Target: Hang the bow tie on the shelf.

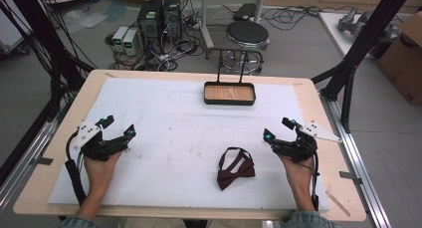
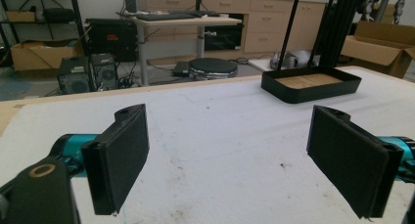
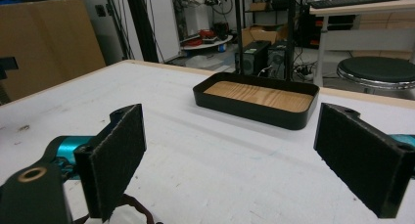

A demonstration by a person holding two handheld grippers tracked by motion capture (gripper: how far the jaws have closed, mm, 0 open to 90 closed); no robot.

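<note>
The bow tie [image 1: 236, 168] is not yet grasped: the left gripper [image 1: 118, 129] and the right gripper [image 1: 278, 129] are held wide open beside it, so probably a reach down to it is needed next.

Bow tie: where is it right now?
In the high view, the dark red bow tie lies flat on the white mat, right of centre, nearer the right gripper than the tray.
</note>
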